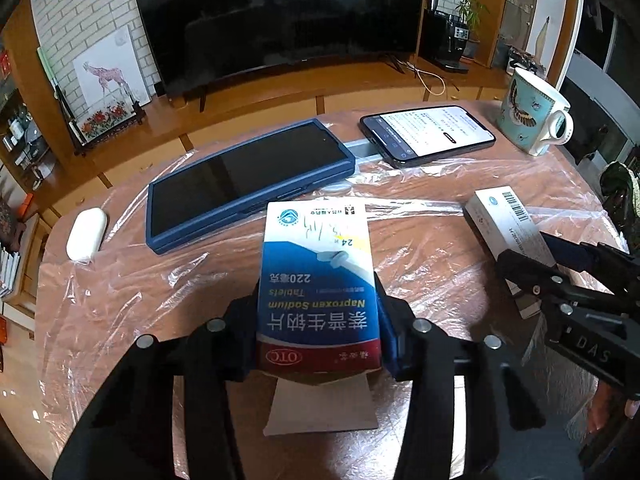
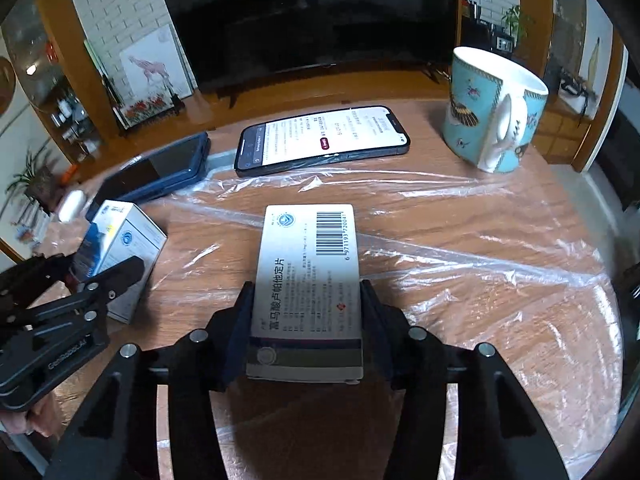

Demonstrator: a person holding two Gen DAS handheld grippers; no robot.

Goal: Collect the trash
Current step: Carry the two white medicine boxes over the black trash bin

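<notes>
My left gripper (image 1: 318, 300) is shut on a blue and white Naproxen tablet box (image 1: 316, 276), held above the table with a paper leaflet hanging from its near end. The same box shows at the left of the right wrist view (image 2: 124, 248). My right gripper (image 2: 306, 304) is shut on a white medicine box with a barcode (image 2: 308, 280), also held above the table. That white box and the right gripper appear at the right of the left wrist view (image 1: 508, 232).
A round wooden table (image 2: 460, 208) is covered in clear plastic film. On it lie a blue-cased tablet (image 1: 248, 176), a lit phone (image 1: 428, 132), a white earbud case (image 1: 86, 234) and a butterfly mug (image 2: 496, 112). A television stands behind.
</notes>
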